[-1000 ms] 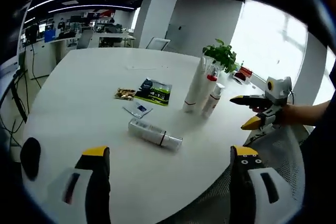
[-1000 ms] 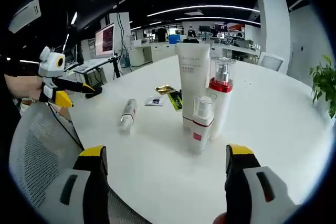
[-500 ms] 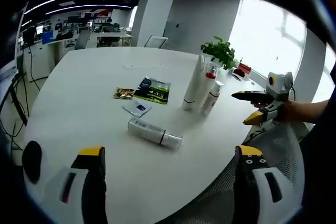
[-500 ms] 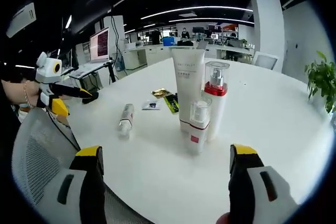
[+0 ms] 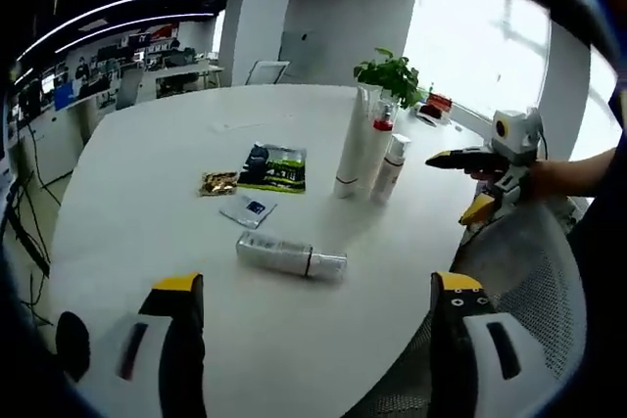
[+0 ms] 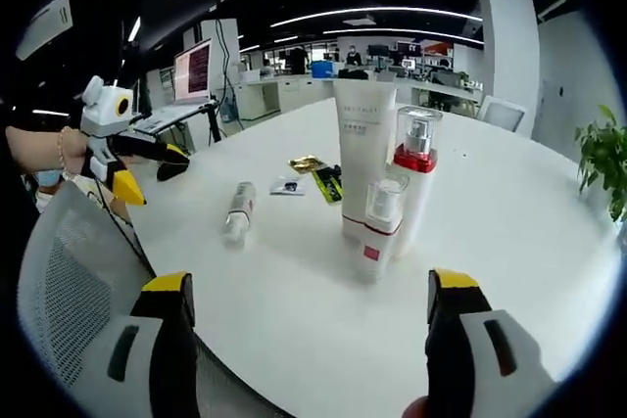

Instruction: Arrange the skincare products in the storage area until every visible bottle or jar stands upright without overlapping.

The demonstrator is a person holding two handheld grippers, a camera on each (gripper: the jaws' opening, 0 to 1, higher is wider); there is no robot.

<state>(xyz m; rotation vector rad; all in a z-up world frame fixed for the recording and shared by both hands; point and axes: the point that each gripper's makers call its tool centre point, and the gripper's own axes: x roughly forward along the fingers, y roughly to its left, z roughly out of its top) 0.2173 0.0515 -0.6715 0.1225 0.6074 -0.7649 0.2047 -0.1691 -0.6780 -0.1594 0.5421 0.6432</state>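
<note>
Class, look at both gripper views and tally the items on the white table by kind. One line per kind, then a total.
Upright skincare containers: 3 (tall tube, red-collared pump bottle, small spray bottle)
Lying bottle: 1
Flat packets: 3 (dark pouch, gold sachet, small sachet)
Total: 7

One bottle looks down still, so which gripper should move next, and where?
Probably bring the left gripper, open and empty, down toward the clear bottle lying on its side on the white table. The tube and two pump bottles already stand upright.
</note>
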